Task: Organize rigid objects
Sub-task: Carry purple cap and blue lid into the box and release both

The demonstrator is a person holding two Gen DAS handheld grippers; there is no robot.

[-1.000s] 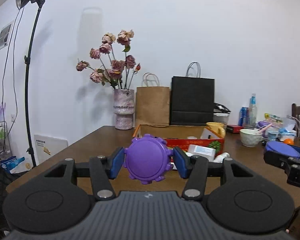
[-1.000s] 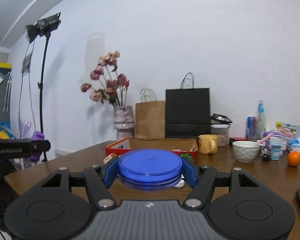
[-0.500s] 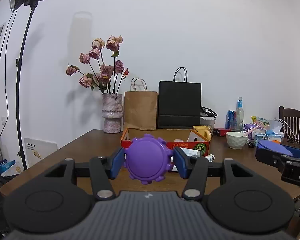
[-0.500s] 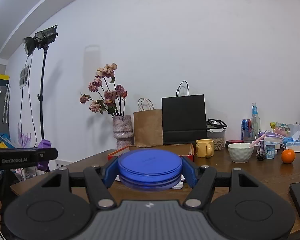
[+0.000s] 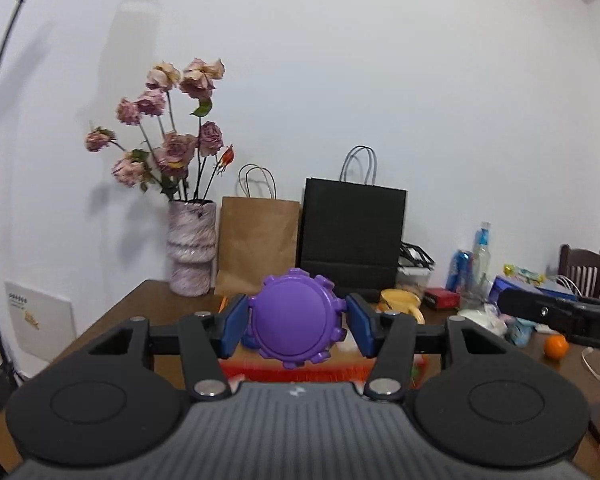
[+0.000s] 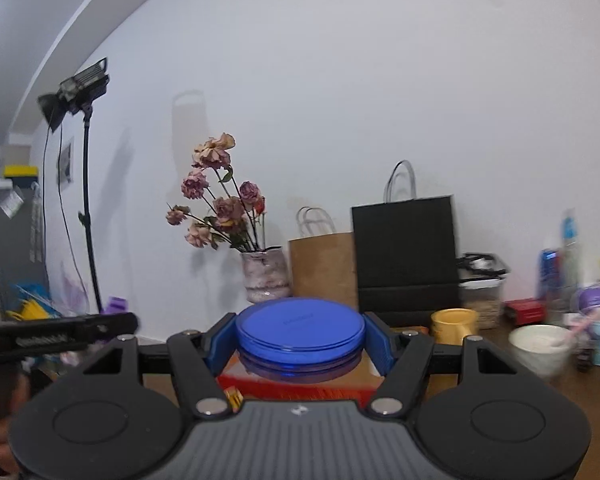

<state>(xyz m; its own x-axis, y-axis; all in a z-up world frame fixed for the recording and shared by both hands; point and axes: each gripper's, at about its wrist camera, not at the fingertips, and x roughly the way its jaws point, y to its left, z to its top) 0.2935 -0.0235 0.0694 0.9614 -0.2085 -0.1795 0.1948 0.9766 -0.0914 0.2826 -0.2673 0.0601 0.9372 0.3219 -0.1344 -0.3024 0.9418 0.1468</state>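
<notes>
My left gripper [image 5: 296, 326] is shut on a purple gear-shaped toy [image 5: 296, 324] and holds it in the air over the near edge of a red cardboard box [image 5: 296, 370]. My right gripper [image 6: 300, 338] is shut on a round blue lidded container [image 6: 300, 334], also held above the red box [image 6: 300, 390]. The right gripper's side [image 5: 560, 314] shows at the right of the left wrist view. The left gripper's side [image 6: 56, 334] shows at the left of the right wrist view. Most of the box is hidden behind the grippers.
On the brown table [image 5: 112, 320] stand a vase of dried roses [image 5: 192, 252], a brown paper bag [image 5: 256, 240], a black paper bag [image 5: 352, 236] and a yellow mug [image 6: 454, 324]. A white bowl [image 6: 540, 346], bottles, cups and an orange [image 5: 556, 346] crowd the right side.
Both grippers have moved forward toward the table and now sit close over the red box. Each still holds its object.
</notes>
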